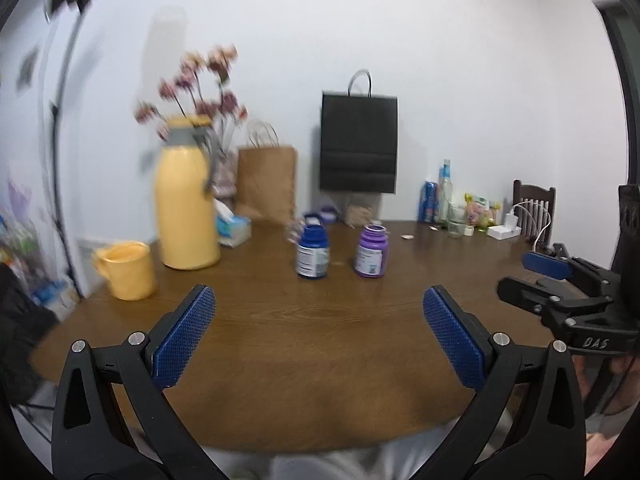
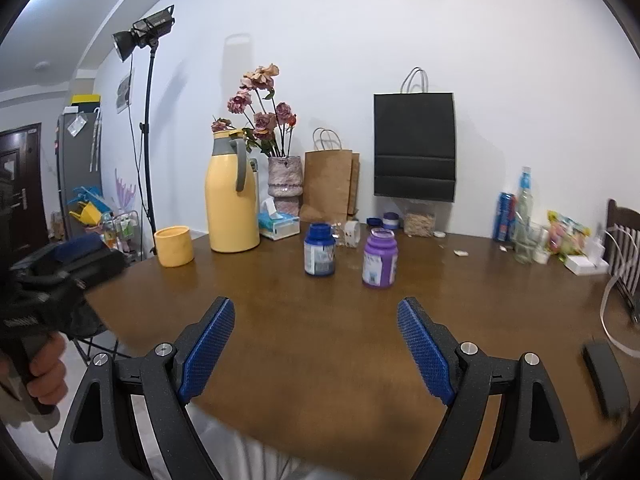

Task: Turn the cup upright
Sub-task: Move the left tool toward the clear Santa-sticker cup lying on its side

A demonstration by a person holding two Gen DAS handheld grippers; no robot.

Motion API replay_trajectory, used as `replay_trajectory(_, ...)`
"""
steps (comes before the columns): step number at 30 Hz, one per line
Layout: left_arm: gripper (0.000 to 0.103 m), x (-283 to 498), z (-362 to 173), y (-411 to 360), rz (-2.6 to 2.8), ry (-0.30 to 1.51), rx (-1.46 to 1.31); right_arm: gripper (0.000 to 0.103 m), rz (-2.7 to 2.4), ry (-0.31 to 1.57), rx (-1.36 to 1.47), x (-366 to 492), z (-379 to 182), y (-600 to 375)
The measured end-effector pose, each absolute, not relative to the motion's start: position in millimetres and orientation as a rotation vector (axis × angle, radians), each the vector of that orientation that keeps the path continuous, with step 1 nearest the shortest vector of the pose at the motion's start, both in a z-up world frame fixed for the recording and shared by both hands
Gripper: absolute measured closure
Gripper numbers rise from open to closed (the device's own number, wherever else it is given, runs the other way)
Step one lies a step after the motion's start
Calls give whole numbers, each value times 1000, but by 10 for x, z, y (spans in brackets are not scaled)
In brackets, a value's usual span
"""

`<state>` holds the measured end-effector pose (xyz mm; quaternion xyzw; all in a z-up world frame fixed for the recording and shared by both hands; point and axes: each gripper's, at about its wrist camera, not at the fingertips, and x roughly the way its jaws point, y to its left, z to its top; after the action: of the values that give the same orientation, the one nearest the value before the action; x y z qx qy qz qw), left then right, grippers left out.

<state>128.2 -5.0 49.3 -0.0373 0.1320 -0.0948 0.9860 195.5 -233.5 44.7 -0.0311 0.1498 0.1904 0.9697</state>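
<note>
A yellow cup [image 1: 127,270] stands on the wooden table [image 1: 320,340] at the far left, mouth up with its handle to the left; it also shows in the right wrist view [image 2: 174,246]. My left gripper [image 1: 319,300] is open and empty, low over the table's near edge, well right of the cup. My right gripper [image 2: 316,312] is open and empty over the near edge. It also shows at the right edge of the left wrist view [image 1: 532,276].
A tall yellow thermos [image 2: 233,196] stands behind the cup. A blue jar [image 2: 320,250] and a purple jar [image 2: 380,258] stand mid-table. Tissue box [image 2: 279,224], flower vase [image 2: 283,184], paper bags [image 2: 330,184], bottles and snacks [image 2: 524,216] line the back edge.
</note>
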Motion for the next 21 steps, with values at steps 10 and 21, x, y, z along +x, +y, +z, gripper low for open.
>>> replay_trajectory(10,0,2798,955,-148,-231,310,-155,15,417,385,-41,3453,995,-2113)
replay_trajectory(21,0,4900,1038,-188,-72,430,-305,15,262,598,335,5737,824,-2329)
